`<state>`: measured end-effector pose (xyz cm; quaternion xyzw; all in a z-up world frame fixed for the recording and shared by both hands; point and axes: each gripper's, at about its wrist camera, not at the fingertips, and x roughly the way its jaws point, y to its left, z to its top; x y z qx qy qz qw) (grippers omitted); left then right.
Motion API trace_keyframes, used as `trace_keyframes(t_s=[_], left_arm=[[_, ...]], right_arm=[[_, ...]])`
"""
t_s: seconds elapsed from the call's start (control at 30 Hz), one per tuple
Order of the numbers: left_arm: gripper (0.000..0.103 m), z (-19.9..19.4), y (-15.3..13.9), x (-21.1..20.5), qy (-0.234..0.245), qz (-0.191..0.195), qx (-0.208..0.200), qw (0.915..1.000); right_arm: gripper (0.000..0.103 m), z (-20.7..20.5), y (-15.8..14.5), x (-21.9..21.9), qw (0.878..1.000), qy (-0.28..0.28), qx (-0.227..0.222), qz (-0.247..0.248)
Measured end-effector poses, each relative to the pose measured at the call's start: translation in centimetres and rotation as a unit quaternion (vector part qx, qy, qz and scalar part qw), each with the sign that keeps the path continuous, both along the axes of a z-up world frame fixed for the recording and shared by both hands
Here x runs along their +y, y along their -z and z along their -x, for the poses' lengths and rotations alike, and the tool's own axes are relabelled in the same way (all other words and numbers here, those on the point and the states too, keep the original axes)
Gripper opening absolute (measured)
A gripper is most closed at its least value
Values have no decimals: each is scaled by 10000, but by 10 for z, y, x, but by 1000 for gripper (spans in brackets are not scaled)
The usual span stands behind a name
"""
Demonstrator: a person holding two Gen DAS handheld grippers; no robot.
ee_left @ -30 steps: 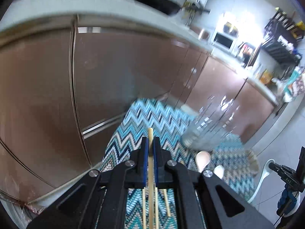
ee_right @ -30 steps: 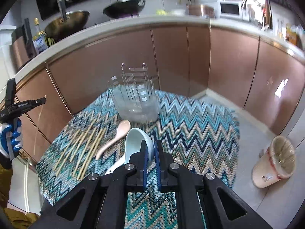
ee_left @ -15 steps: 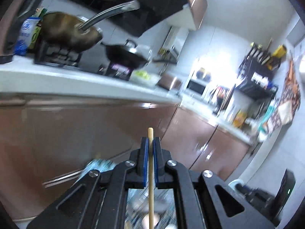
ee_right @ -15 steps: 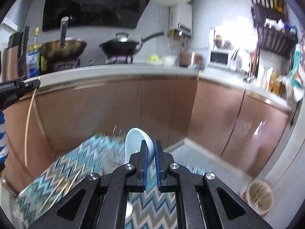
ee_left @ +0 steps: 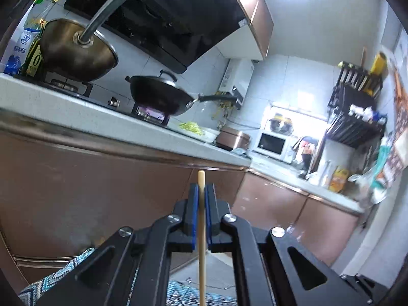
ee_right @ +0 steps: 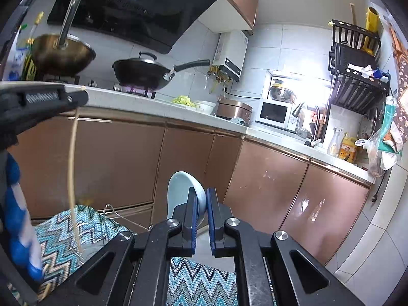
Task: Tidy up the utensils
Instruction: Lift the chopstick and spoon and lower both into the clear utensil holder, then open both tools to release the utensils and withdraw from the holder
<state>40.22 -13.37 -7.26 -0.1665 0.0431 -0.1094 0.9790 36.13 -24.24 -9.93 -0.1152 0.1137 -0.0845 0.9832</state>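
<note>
Left claw [ee_left: 201,199] clamped on a wooden chopstick [ee_left: 202,242], held upright, tip poking above the pads. Right claw [ee_right: 202,204] pinches a pale blue ceramic spoon [ee_right: 185,193], bowl up. Both raised above the zigzag mat [ee_right: 199,283]; the chopstick's lower end hangs at the wire rack [ee_right: 109,219] on the mat.
</note>
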Motion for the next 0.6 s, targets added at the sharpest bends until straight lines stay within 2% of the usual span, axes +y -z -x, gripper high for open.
trace_keyframes(t_s=[0.17,0.23,0.27,0.3,0.33,0.37,0.43,0.5,0.6], left_arm=[[6,-7,42,-10,-277,-161,-4,9995],[7,-8,54,-11,-348,-268,15,9990],[13,-9,57,-11,-330,-304,46,9990],[24,-8,60,-11,-313,-335,77,9989],[29,-5,63,-11,-316,-348,97,9988],[35,-2,63,-9,-310,-342,107,9989],[39,4,59,-5,-271,-332,130,9990],[45,11,52,2,-254,-310,141,9991],[50,29,33,14,-272,-351,28,9990]], right_arm=[[8,-13,31,7,9999,47,87,74],[12,-17,44,9,9999,0,161,21],[21,-17,49,9,9998,-48,194,-21],[34,-16,52,9,9997,-104,221,-55],[42,-14,53,9,9996,-179,219,-91],[54,-11,53,9,9996,-187,192,-102],[60,-3,47,10,9997,-183,110,-94],[73,7,38,12,9998,-180,18,-65],[84,22,21,10,9998,-147,-115,-69]])
